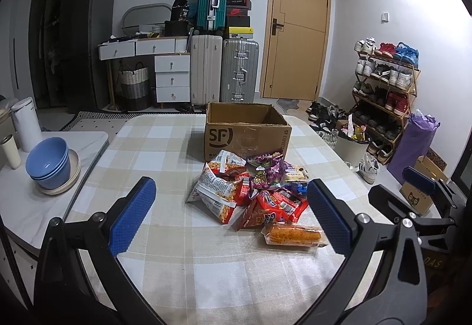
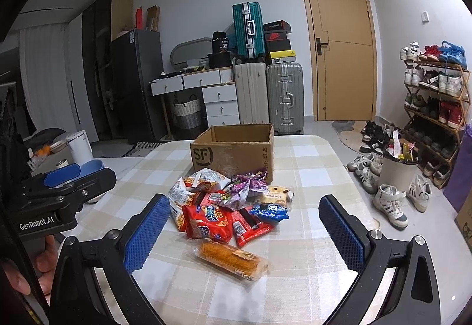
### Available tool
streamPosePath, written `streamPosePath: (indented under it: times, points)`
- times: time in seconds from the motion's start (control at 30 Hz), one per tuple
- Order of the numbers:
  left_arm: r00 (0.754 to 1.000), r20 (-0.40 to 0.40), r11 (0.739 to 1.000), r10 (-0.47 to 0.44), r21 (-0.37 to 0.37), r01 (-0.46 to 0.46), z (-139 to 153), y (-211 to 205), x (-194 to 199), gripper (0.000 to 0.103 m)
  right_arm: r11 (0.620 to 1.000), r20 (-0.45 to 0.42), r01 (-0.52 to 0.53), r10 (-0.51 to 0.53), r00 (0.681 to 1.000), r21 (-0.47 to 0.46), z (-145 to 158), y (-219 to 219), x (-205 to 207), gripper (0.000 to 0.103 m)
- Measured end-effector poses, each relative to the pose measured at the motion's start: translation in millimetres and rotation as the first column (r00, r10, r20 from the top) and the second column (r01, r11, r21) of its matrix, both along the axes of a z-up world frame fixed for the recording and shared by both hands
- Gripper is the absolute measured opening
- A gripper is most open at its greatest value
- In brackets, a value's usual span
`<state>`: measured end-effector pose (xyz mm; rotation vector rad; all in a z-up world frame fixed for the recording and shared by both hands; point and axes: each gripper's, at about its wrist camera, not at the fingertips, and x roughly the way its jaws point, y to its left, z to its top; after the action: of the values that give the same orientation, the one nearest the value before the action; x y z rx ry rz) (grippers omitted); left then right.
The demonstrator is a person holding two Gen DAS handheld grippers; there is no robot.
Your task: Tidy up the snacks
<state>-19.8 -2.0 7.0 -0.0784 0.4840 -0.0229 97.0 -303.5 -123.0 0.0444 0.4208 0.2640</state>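
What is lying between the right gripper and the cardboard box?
The snack pile, nearest the right gripper a clear-wrapped orange roll. The pile reaches the box. The right wrist view shows this.

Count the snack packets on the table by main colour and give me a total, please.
Red: 3
White and orange noodle packs: 2
Purple: 1
Blue: 1
Clear wrap, orange roll: 1
Clear wrap, pale cake: 1
Total: 9 that I can make out; the pile overlaps, so more may be hidden.
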Motion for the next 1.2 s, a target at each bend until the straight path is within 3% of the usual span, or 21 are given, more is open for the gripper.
streamPosePath:
  times: [0.43,0.67,0.77,0.93,1.2]
  points:
    - [1.0,-0.018,1.0,0.001,-0.005,-0.001,-11,5,6,0.102,1.0,-0.016,-0.028,0.028,0.999,0.013,-9,1,7,0.103]
    - [0.999,-0.03,0.999,-0.038,-0.033,0.037,-28,11,23,0.1,0.994,-0.088,-0.095,0.098,0.991,0.045,-30,-2,25,0.103]
    - [0.998,-0.054,0.998,-0.043,-0.048,0.041,-40,16,35,0.1,0.986,-0.172,-0.154,0.162,0.972,0.06,-52,2,45,0.103]
    - [0.992,-0.125,0.997,-0.035,-0.071,0.026,-67,28,61,0.1,0.97,-0.292,-0.243,0.23,0.928,-0.011,-91,23,78,0.103]
    - [0.974,-0.226,0.995,-0.008,-0.1,-0.015,-115,47,101,0.1,0.942,-0.398,-0.33,0.28,0.874,-0.061,-131,41,107,0.103]
